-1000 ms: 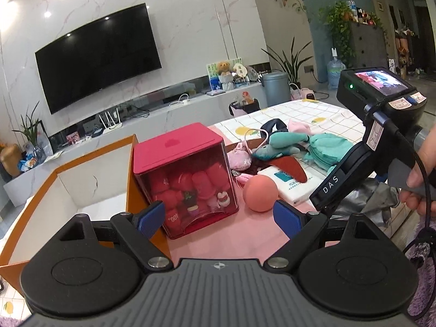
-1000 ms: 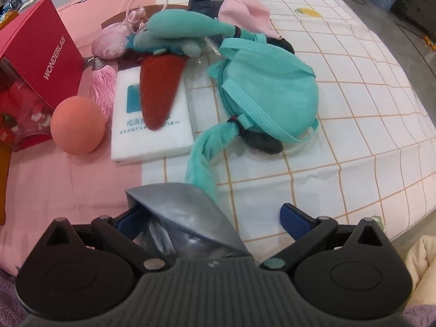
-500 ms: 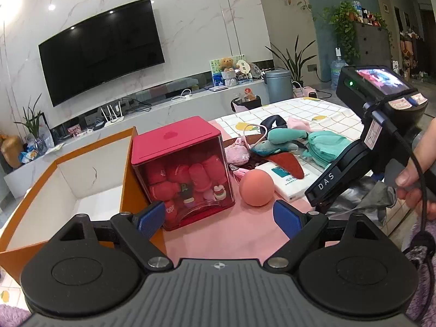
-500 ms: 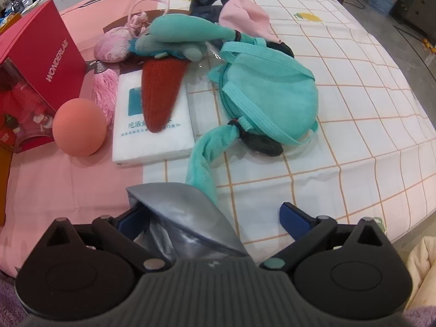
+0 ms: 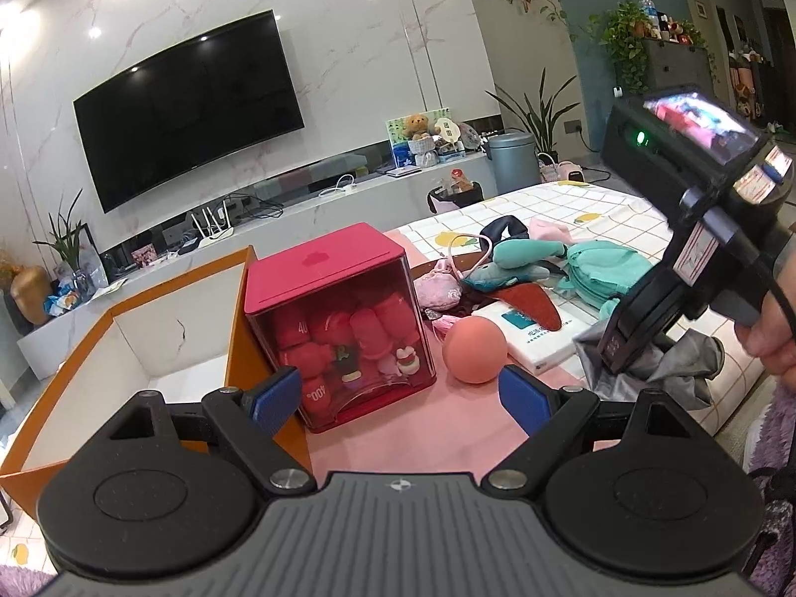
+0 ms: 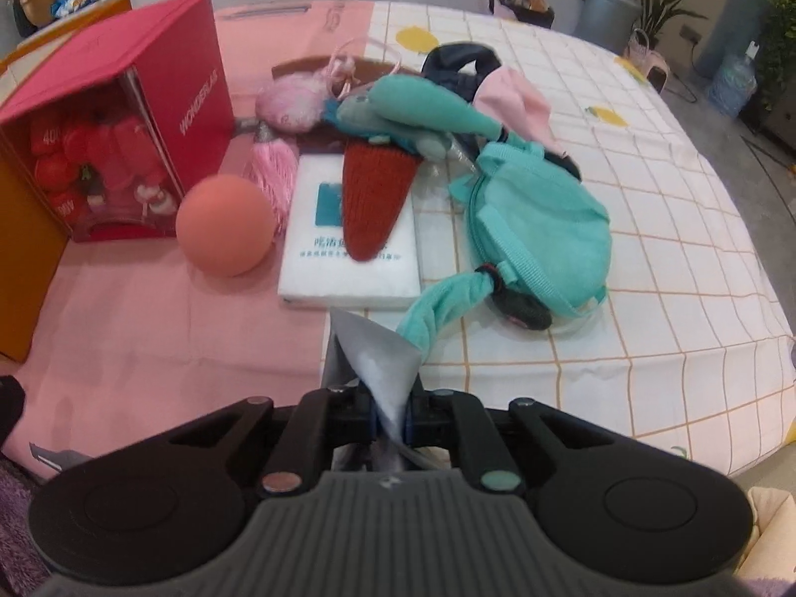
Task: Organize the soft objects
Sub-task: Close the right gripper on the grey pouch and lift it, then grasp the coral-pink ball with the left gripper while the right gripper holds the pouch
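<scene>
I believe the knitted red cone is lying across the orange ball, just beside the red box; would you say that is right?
Not quite. In the right wrist view the knitted red cone lies across the white tissue pack, not the orange ball. The ball sits apart from it, beside the red box.

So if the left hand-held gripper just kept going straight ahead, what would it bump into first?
Probably the red box with the clear front: it sits dead ahead between the open left hand-held gripper's fingers, though depth is hard to judge.
</scene>
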